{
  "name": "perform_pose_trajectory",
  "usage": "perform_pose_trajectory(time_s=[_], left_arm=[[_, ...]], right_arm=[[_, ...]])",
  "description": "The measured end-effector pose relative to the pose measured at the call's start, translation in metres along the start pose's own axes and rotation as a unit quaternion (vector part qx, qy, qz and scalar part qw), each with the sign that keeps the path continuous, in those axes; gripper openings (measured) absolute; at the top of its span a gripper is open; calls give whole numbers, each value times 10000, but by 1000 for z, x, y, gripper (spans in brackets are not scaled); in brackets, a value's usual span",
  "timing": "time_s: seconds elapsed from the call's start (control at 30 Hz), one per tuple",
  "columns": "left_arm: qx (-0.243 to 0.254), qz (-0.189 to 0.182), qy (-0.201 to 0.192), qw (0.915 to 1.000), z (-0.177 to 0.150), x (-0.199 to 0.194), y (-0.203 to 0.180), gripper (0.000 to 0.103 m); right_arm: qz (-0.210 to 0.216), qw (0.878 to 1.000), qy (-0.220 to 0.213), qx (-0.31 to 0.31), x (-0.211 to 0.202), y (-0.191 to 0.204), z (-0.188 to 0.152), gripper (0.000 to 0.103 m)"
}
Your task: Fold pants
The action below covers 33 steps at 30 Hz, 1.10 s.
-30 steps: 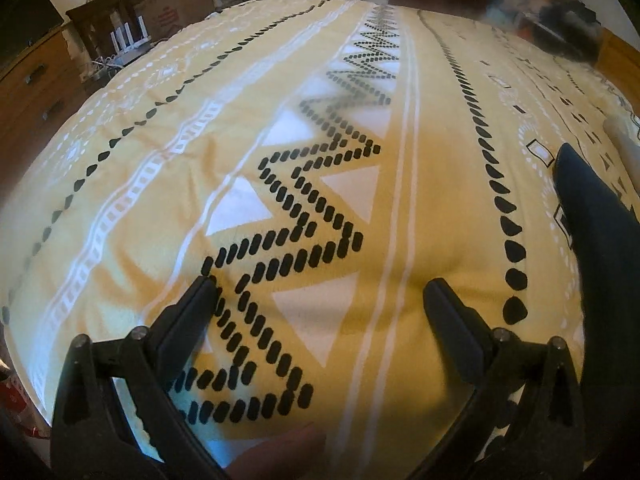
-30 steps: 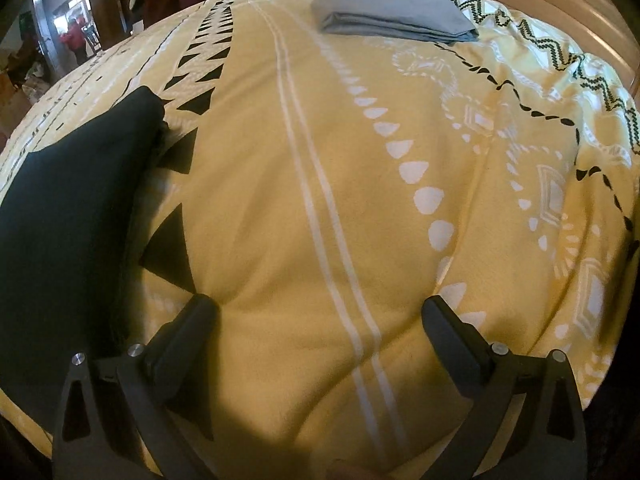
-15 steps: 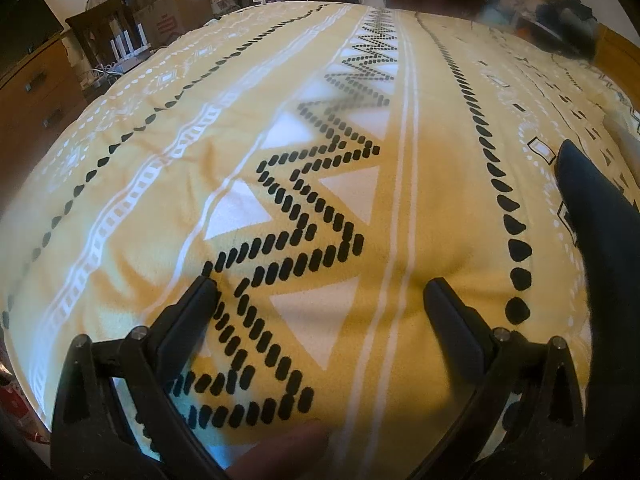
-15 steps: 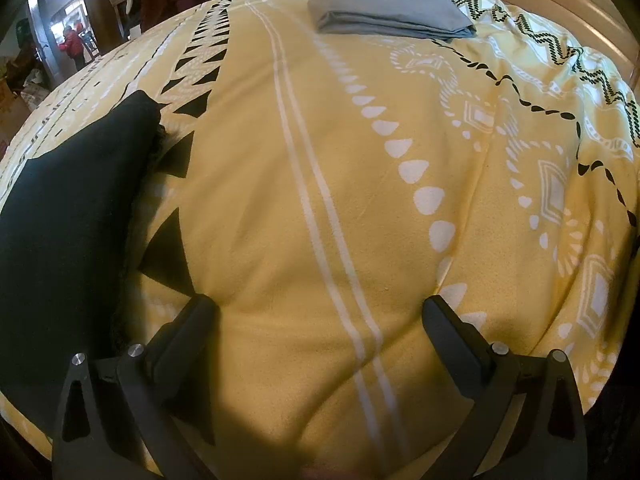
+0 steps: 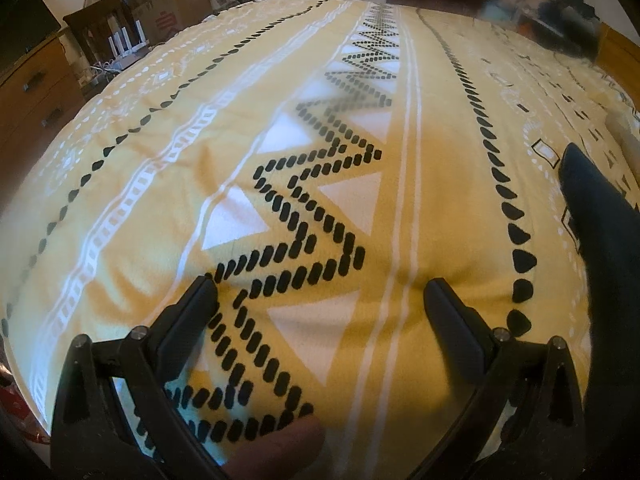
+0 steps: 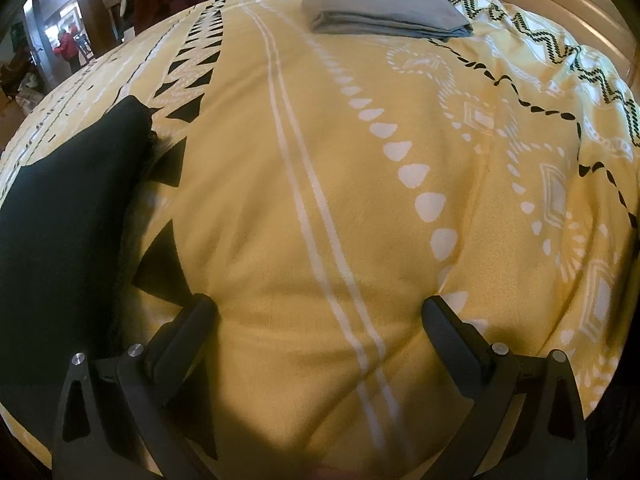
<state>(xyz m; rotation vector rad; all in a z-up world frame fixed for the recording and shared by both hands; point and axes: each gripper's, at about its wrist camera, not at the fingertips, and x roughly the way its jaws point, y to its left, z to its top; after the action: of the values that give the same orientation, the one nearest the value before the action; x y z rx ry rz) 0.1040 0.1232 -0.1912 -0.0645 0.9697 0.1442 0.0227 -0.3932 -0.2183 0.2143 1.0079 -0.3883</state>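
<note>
**On the yellow bedspread, dark pants lie between two idle tongs**

Over the soft, patterned bedspread, the left gripper stands wide and empty, as does the right gripper. Smooth dark pants lie flat between them, just beside each. Folded grey cloth rests well beyond, near wavy black zigzag print.

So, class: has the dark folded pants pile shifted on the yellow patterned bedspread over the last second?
No. The dark folded pants keep their corner beside the same black triangle of the yellow patterned bedspread; only the camera drifted slightly.
</note>
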Motion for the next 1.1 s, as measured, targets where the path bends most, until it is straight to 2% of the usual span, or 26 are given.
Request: perform_pose_trajectory(time_s=[0.13,0.23,0.33,0.43,0.47,0.53,0.6,0.67,0.8,1.1], left_arm=[[94,89,34,9999,4,-12,-8,103],[360,-64,-395,9986,8,-51,-30,103],[479,-430,-867,9942,9,-109,-61,103],[364,-900,-1283,9870,7,-173,-100,103],[354,-932,-1382,9854,7,-187,-111,103],[509,-765,-1550,9836,5,-220,-143,103],[678,-565,-1578,9835,3,-245,-167,103],[850,-551,-1573,9823,-4,-266,-185,103],[941,-860,-1456,9811,-15,-284,-192,103],[1020,-840,-1285,9829,-17,-288,-204,103]], right_arm=[[-36,10000,13,-12,-1,0,3,103],[-173,9997,-121,-146,-15,4,11,103],[-54,9989,-421,-200,-57,11,21,103],[172,9959,-809,-378,-116,32,30,103],[262,9947,-892,-437,-137,43,32,103],[456,9917,-1071,-540,-172,62,34,103],[617,9878,-1257,-685,-204,81,35,103],[642,9850,-1370,-828,-227,95,31,103],[775,9815,-1434,-1006,-260,112,18,103],[775,9837,-1307,-961,-277,107,-6,103]])
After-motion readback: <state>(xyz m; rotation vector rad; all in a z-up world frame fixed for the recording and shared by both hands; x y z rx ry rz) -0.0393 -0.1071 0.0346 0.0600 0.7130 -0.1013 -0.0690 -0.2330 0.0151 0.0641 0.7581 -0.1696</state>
